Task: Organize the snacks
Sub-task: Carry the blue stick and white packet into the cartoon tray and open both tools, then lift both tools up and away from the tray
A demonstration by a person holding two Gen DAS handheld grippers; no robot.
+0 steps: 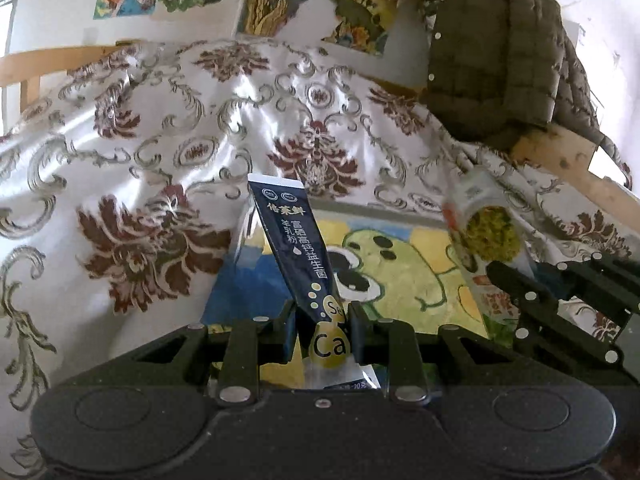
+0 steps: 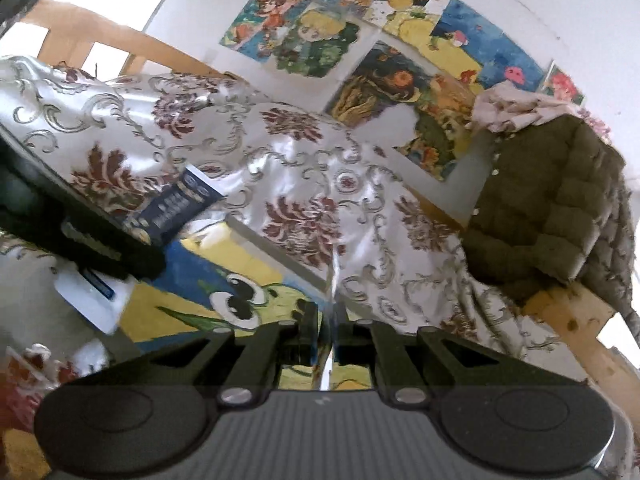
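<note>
gripping a navy sachet (image 1: 298,248) in the left gripper (image 1: 323,322).

Left gripper (image 1: 323,322): black; sachet (image 1: 298,248) between its fingers dark navy, white top edge, white lettering, yellow-green circles; packet (image 1: 486,236) to its right white with orange and green-yellow picture; painting (image 1: 400,264) beyond it: green frog, black-white eyes, blue and yellow ground; cloth (image 1: 160,128) above: glossy white, maroon florals, grey-gold scrolls; jacket (image 1: 492,52) upper right: olive quilted; right gripper (image 2: 328,328): black.
</note>
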